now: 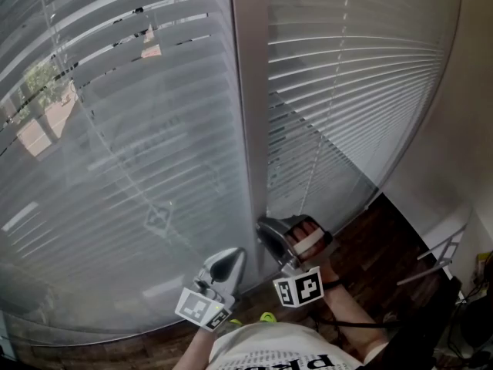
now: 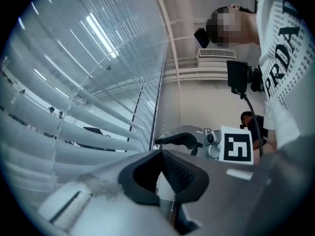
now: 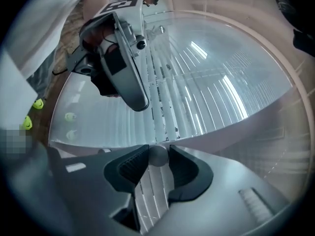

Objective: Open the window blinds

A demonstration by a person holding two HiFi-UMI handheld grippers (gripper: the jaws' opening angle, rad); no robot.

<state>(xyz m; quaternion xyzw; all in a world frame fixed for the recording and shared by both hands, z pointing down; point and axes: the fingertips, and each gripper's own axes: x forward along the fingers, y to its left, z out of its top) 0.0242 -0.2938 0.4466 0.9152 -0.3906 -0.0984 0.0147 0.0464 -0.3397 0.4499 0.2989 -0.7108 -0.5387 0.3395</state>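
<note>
Blinds: the white slatted window blinds (image 1: 115, 129) hang on both sides of the tall grey window post (image 1: 250, 91).
Head view: we see both tools low by the post, but not what they hold.
Right gripper (image 1: 266, 228): its own view shows us its jaws squeezing a round grey rod (image 3: 157, 155).
Left gripper (image 1: 233, 257): just left of the post. Its own view shows its jaws closed on a small white piece (image 2: 165, 188).

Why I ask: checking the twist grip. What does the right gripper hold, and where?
The right gripper clamps the blind's rod at its rounded tip.
</note>
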